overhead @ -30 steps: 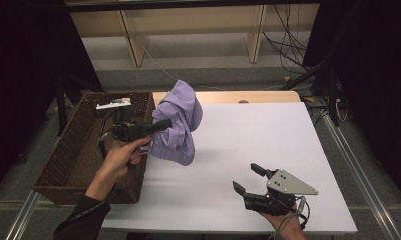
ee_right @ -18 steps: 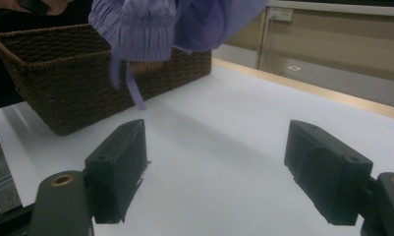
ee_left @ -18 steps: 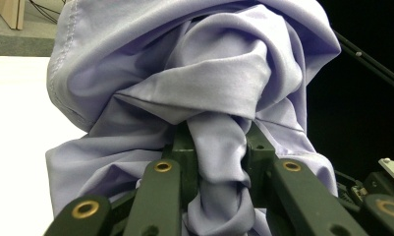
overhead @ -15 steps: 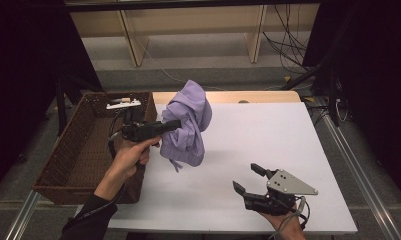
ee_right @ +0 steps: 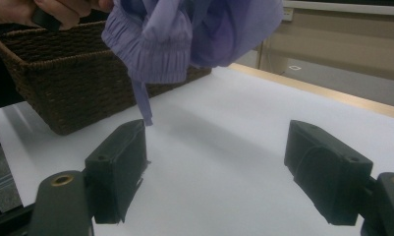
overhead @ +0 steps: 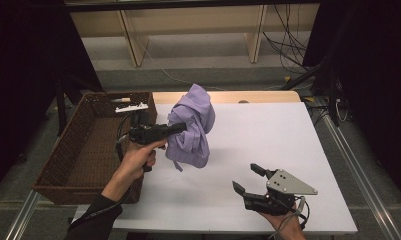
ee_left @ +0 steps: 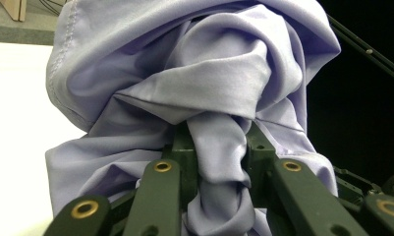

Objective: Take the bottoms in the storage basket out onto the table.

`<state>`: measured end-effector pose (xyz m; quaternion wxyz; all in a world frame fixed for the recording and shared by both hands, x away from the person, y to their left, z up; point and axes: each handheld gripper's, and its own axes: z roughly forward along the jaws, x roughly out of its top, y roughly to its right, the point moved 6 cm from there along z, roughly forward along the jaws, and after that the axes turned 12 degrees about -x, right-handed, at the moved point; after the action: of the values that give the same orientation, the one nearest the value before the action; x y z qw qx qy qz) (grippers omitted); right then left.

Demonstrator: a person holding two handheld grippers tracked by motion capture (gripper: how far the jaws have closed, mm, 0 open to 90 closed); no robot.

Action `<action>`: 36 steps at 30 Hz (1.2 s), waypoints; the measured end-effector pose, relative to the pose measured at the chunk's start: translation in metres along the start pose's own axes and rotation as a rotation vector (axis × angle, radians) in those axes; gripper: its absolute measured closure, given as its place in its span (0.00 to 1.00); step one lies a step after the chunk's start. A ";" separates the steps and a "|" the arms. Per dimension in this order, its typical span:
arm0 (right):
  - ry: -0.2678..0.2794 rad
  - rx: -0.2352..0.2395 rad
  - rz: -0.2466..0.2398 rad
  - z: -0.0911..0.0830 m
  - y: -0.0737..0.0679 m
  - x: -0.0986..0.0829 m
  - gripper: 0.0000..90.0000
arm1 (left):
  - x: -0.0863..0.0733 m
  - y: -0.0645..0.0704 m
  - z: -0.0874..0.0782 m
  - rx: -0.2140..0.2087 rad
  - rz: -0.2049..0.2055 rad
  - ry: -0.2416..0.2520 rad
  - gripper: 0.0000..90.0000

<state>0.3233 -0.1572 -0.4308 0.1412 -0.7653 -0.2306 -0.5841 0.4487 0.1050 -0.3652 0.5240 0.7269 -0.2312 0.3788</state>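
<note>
A lilac garment (overhead: 190,127) hangs bunched in the air above the white table (overhead: 268,135), just right of the wicker basket (overhead: 83,150). My left gripper (overhead: 180,127) is shut on a fold of it; in the left gripper view the cloth (ee_left: 194,98) is pinched between the two jaws. A thin drawstring (ee_right: 144,105) dangles from its gathered hem (ee_right: 150,54). My right gripper (overhead: 248,179) rests low near the table's front edge, open and holding nothing, its pads (ee_right: 118,169) wide apart in the right gripper view.
The brown wicker basket stands along the table's left side with a white item (overhead: 130,106) at its far rim. A wooden strip (overhead: 228,96) edges the table's far side. Cables (overhead: 288,35) lie on the floor beyond.
My left gripper has carried the garment to the right, away from the basket and farther over the table. The right gripper has stayed still.
</note>
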 end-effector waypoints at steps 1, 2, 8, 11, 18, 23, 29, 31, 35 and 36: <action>0.000 0.000 0.000 0.000 0.000 0.000 0.28 | -0.001 0.000 0.002 0.002 -0.002 -0.001 0.81; 0.000 0.000 0.000 0.000 0.000 0.000 0.28 | -0.002 -0.001 0.003 0.003 -0.005 -0.004 0.81; 0.000 -0.002 0.000 -0.001 0.000 0.000 0.28 | -0.009 -0.004 0.012 0.011 -0.010 -0.019 0.81; 0.000 -0.001 -0.001 -0.001 0.000 0.000 0.28 | -0.012 -0.005 0.015 0.017 -0.012 -0.024 0.81; 0.000 -0.001 -0.001 0.000 0.000 0.000 0.28 | -0.018 -0.009 0.022 0.025 -0.018 -0.038 0.81; 0.000 -0.001 -0.001 0.000 0.000 0.000 0.28 | -0.022 -0.011 0.026 0.033 -0.024 -0.044 0.81; 0.000 0.000 -0.001 0.000 0.000 0.000 0.28 | -0.026 -0.015 0.029 0.047 -0.032 -0.050 0.80; 0.000 -0.001 -0.001 -0.001 0.000 0.000 0.28 | -0.028 -0.017 0.030 0.051 -0.033 -0.054 0.80; 0.001 -0.001 -0.001 -0.001 0.000 0.000 0.28 | -0.030 -0.019 0.031 0.058 -0.041 -0.055 0.80; 0.001 -0.001 -0.001 -0.001 0.000 0.000 0.28 | -0.031 -0.019 0.032 0.058 -0.041 -0.055 0.80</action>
<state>0.3230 -0.1578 -0.4304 0.1410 -0.7650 -0.2306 -0.5846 0.4539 0.0800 -0.4058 0.5037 0.7566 -0.2193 0.3546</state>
